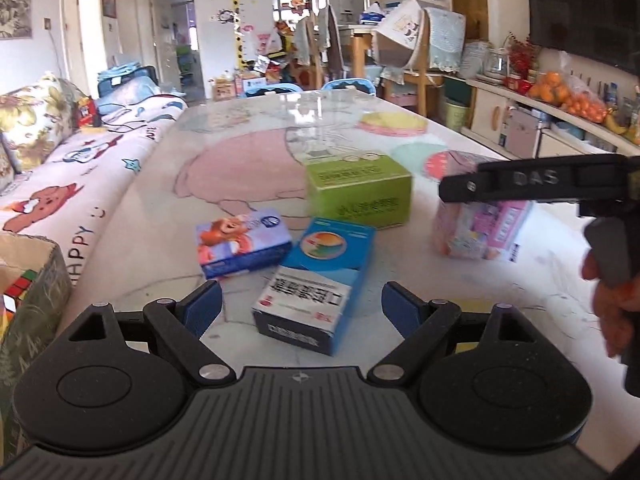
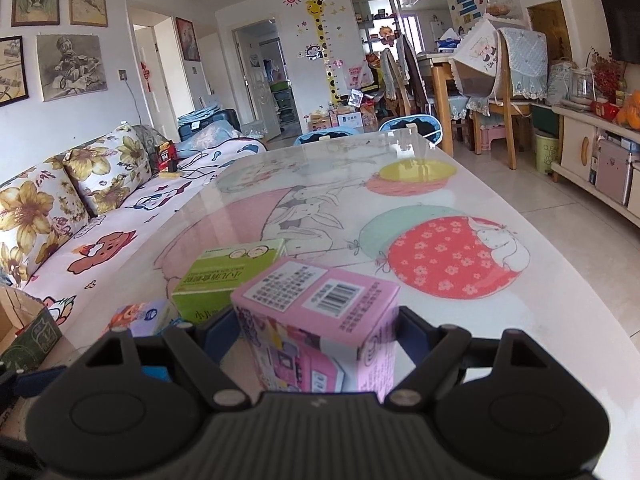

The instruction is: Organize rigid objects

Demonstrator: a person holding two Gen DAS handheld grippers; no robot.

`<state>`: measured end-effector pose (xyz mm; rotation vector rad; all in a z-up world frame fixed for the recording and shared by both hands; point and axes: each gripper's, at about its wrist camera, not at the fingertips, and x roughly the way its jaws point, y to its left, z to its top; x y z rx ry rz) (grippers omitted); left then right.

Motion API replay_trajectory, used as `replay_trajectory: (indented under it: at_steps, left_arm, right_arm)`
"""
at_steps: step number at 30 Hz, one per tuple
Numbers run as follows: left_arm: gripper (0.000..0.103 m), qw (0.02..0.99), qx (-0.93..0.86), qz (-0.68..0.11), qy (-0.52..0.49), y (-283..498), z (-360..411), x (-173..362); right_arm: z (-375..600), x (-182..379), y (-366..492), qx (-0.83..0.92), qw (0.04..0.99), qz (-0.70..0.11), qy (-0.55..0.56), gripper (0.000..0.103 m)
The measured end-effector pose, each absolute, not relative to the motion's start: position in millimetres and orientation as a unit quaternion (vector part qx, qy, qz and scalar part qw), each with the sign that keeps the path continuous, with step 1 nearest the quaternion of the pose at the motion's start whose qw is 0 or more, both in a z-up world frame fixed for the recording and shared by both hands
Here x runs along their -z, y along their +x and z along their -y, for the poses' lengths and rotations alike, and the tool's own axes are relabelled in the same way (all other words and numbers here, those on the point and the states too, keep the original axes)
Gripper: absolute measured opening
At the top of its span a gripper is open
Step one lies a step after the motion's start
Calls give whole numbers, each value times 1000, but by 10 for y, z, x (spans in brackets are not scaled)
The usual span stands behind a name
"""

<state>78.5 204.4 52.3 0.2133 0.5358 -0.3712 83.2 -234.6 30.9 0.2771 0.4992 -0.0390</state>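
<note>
My left gripper (image 1: 301, 307) is open, its blue pads either side of a blue box (image 1: 320, 288) with a barcode label lying on the table (image 1: 500, 304). A small purple bear box (image 1: 244, 242) lies to its left and a green box (image 1: 358, 188) stands behind it. My right gripper (image 2: 318, 332) is shut on a pink box (image 2: 320, 320); the pads press both its sides. In the left wrist view the pink box (image 1: 480, 228) sits at the right under the right gripper's black body (image 1: 532, 182). The green box (image 2: 224, 276) and bear box (image 2: 140, 316) show behind it.
A cardboard box (image 1: 36, 300) holding a Rubik's cube (image 1: 16, 292) stands at the table's left edge; it also shows in the right wrist view (image 2: 28, 332). A sofa (image 2: 100, 216) runs along the left. Chairs (image 2: 516, 92) and a cabinet (image 2: 592, 152) stand far right.
</note>
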Motion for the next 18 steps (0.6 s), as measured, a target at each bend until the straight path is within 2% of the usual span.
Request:
replay_trajectory:
  at_steps: [5,12,15,18]
  left_arm:
    - [103,943,175,-261,104,855,-1930,-500]
    - [103,938,170,-283,106,988,-1806,-422]
    - [103,937,169,-288,101,1072,-1767,-427]
    - [95,936,159,-303,87,1161,-1765,-419]
  right_arm:
    - [2300,-282,858,5,957,-258,134,85]
    - [2309,-234,885,11,954,-267,133,97]
    - [2319,-227,888,9,953,-269,138,99]
    - [2308,-224,890,7,953,-269,138,98]
